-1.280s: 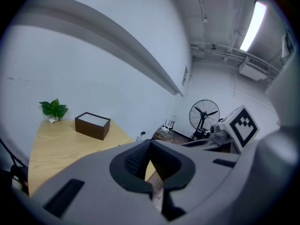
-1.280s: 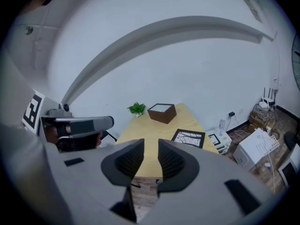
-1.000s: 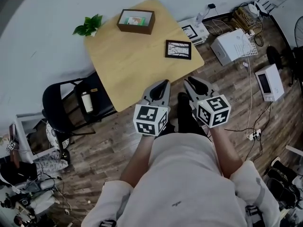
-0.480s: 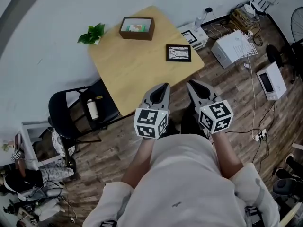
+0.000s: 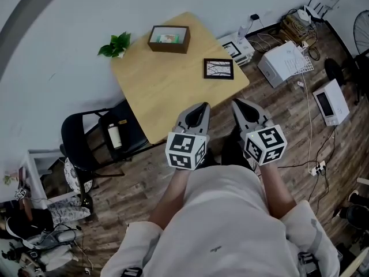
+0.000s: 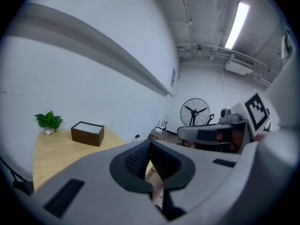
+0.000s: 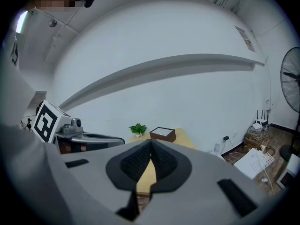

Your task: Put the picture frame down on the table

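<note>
Right gripper (image 5: 236, 103): held near the body, well apart from the table; its jaws have just been closing and are now pressed together at the tips, with nothing between them.
Left gripper (image 5: 202, 106): held just beside the right one, at its 9 o'clock; its jaws are likewise pressed together and nothing is held.
Table (image 5: 155, 91): a pale wooden top is seen at 12 o'clock from both grippers in the head view, set against the white wall.
Brown box (image 5: 169, 38): stood near the table's 12 o'clock corner, with a small green plant (image 5: 116, 44) at its 9 o'clock.
Picture frame (image 5: 218, 68): a black-bordered frame appears to lie flat, picture up, toward the table's 3 o'clock corner, well apart from the box. The task is judged to be as good as done.
Weight: judged light, easily carried by one gripper.
Stiffness: the border is judged rigid, so no sag is expected when it is lifted by one side.
Fragility: a glazed front is likely, so pressure on the middle is to be avoided and any setting down is to be done gently.
Slip: the smooth border may slide between the pads.
Hold: if it must be taken up again, the border is best pinched at the middle of the 6 o'clock side, front and back. With the frame lying flat, little edge is offered.
</note>
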Motion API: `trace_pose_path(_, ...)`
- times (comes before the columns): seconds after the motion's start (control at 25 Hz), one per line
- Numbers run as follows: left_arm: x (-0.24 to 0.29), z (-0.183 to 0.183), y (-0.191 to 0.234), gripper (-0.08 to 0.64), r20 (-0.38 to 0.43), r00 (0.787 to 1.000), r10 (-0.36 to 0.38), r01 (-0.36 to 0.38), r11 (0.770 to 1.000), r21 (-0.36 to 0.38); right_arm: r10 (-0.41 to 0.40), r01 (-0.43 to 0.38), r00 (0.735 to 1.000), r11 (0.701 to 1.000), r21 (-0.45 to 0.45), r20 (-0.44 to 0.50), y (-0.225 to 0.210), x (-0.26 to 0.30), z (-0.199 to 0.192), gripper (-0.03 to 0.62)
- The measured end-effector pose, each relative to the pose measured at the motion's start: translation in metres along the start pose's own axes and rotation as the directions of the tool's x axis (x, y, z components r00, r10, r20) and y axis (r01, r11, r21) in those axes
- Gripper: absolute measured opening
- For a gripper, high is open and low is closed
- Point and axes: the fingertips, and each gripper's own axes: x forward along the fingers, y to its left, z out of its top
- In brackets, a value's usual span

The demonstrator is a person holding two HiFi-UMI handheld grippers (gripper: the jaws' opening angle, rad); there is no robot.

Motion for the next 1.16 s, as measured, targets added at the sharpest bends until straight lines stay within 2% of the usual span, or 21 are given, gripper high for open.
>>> trace_pose_path(1.16, 0.0068, -0.0093, -0.0049, 0.006, -0.021, 1.000, -0.004, 0.004, 1.000, -0.003, -0.013, 0.013, 1.000, 1.000, -0.010, -0.012, -0.0078, -0.0029, -0.0080, 0.000)
